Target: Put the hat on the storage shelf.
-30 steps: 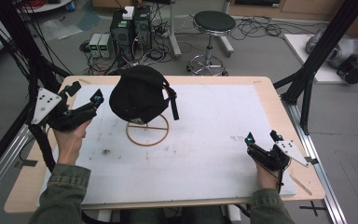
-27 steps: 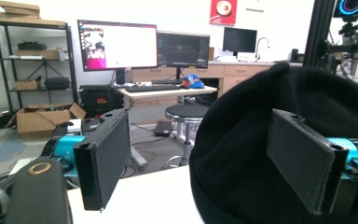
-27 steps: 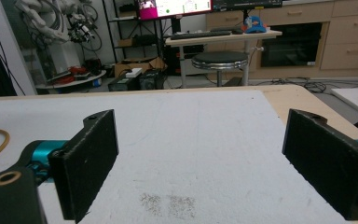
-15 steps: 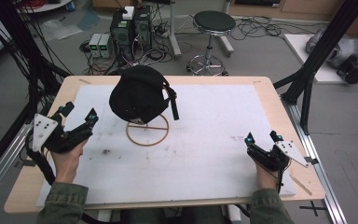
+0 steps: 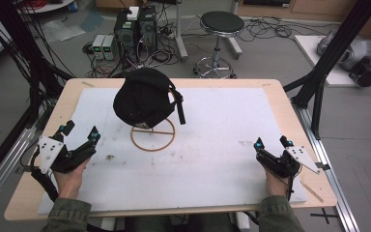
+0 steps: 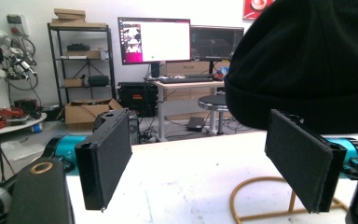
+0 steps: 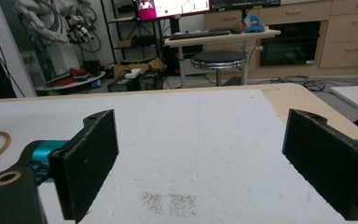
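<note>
At the lower corners of the high view, your two tongs rest released, with the black cap on its stand above the left one.

Your left tongs (image 5: 81, 136) sit at the lower left of the frame, jaws spread wide and gripping nothing, aimed toward the black cap (image 5: 142, 98). That cap hangs on a tan wire stand (image 5: 152, 137) in the upper middle of the white mat (image 5: 222, 145) covering the table (image 5: 67, 96), well apart from both hands. Your right tongs (image 5: 271, 143) lie at the lower right near the mat's edge, jaws likewise apart and empty.
</note>
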Demonstrator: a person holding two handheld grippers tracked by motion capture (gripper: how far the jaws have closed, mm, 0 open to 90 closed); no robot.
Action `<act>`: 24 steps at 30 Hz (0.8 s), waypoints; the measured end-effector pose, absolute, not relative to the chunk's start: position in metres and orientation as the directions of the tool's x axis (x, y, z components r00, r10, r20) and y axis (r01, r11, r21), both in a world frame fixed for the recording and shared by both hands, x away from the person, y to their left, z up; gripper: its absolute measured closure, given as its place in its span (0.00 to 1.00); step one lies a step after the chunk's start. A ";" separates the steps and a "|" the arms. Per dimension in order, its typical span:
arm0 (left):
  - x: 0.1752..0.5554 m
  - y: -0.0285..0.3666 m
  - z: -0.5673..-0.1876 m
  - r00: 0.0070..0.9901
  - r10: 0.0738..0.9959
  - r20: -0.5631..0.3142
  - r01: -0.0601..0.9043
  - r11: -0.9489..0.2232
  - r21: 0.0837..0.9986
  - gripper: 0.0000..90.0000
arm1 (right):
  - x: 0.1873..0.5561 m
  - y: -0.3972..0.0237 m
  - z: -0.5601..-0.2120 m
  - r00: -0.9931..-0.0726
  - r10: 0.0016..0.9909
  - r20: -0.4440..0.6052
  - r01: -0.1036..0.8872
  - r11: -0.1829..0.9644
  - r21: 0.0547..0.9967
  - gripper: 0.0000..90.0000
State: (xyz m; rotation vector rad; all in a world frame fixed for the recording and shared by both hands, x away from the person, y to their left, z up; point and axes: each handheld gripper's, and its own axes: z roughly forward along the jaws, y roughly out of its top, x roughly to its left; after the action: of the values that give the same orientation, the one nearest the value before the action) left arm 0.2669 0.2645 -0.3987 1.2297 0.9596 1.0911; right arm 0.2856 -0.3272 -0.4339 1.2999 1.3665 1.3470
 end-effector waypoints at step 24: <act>0.256 0.278 -0.434 0.190 0.982 0.002 -0.035 0.004 0.999 0.22 | 0.283 -0.324 -0.436 -0.136 0.986 0.099 0.124 -0.082 0.989 0.11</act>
State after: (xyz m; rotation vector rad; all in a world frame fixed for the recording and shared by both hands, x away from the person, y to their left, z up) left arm 0.2562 0.2778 -0.4336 1.2668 1.0425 1.0835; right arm 0.2833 -0.3241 -0.4362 1.2946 1.3588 1.3254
